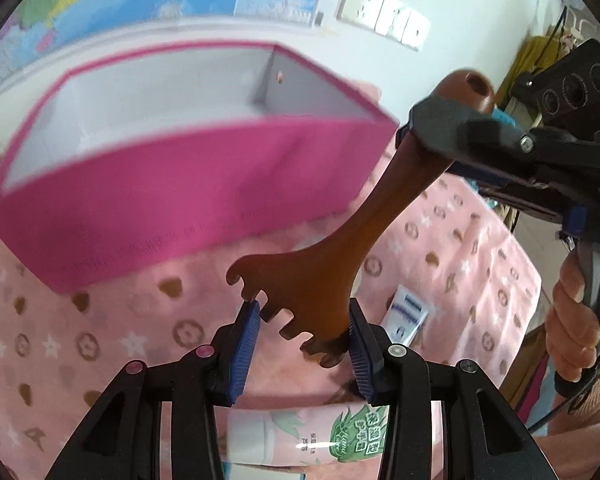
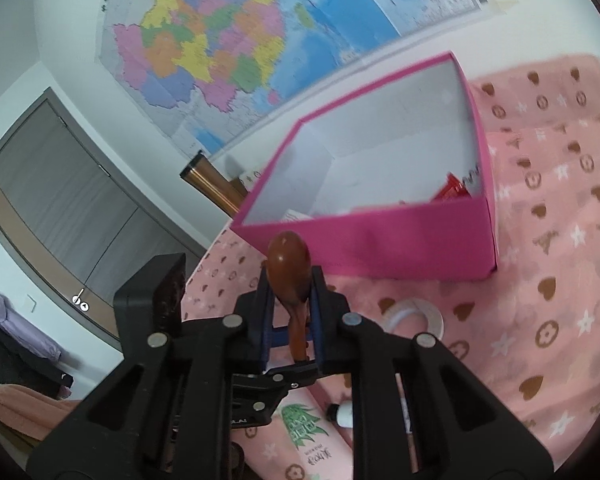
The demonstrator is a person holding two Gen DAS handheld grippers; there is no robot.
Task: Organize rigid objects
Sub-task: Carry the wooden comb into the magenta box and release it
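The right tool [image 2: 291, 300] is clamped tight on the rounded handle end of a brown, glossy, translucent comb-like scraper [image 1: 332, 272], a long piece that flares into a flat head with a notched, wavy-toothed edge; the handle tip has a round hole in it. The left tool [image 1: 302, 340] has its blue ribbed pads [image 1: 245, 346] closed narrowly on that toothed head, so the scraper is carried between both tools, slanting above the pink cloth with brown hearts and white stars [image 1: 100, 320] that covers the worktop. Just beyond stands the open bright pink cardboard box with a pale grey inside [image 2: 380, 240]; the right wrist view shows a red packet [image 2: 450, 190] and something white and flat in its bottom, blurred. Below the tools lie a pale pink tube printed with a green plant [image 1: 320, 436] and a small white tube with blue print [image 1: 406, 316], and a roll of white tape [image 2: 414, 314] lies near the box. A copper-coloured cylinder [image 2: 214, 184] stands behind the box, against the wall bearing a coloured map [image 2: 220, 48]. A person's hand [image 1: 572, 332] grips the right tool's handle.
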